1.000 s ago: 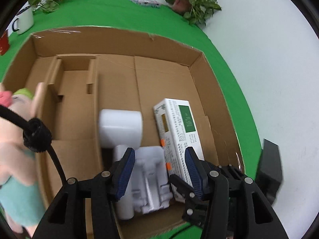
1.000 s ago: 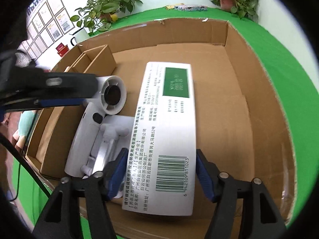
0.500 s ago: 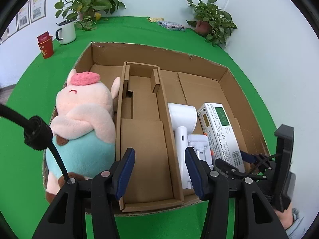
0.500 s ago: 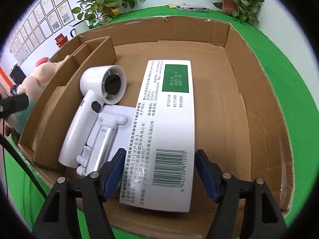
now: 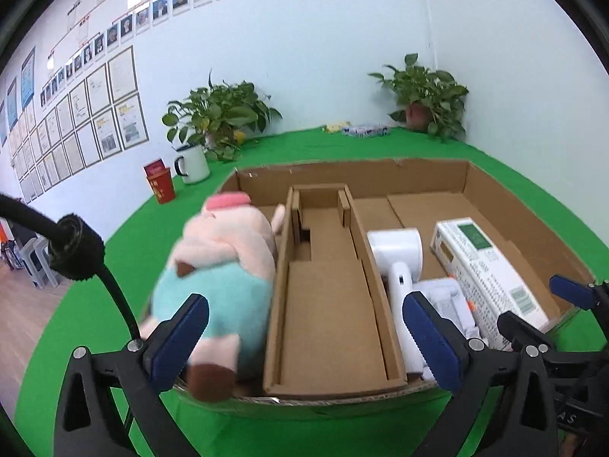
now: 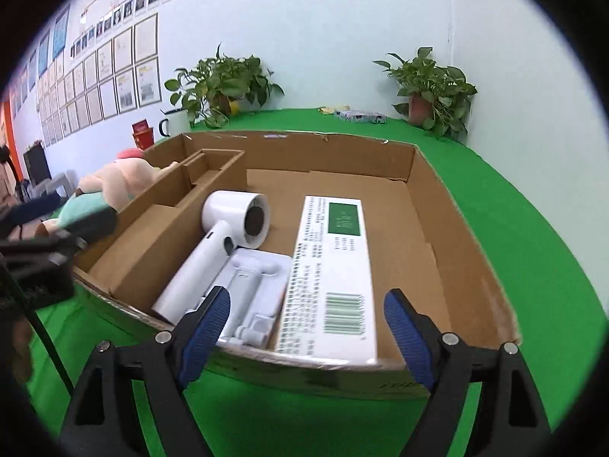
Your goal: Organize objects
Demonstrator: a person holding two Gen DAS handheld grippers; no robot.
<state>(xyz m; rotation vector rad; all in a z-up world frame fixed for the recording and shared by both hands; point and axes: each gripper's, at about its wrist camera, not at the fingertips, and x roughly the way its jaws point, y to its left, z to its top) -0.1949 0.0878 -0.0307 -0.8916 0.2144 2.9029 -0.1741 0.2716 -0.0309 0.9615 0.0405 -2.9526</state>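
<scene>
Fingers of my left gripper and right gripper, both open and empty, have withdrawn from the packed box, so organizing looks finished.

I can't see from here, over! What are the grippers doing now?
Left gripper open, empty. Right gripper open, empty. Pig toy, hair dryer, white box all in the cardboard box. Nothing in the way.
</scene>
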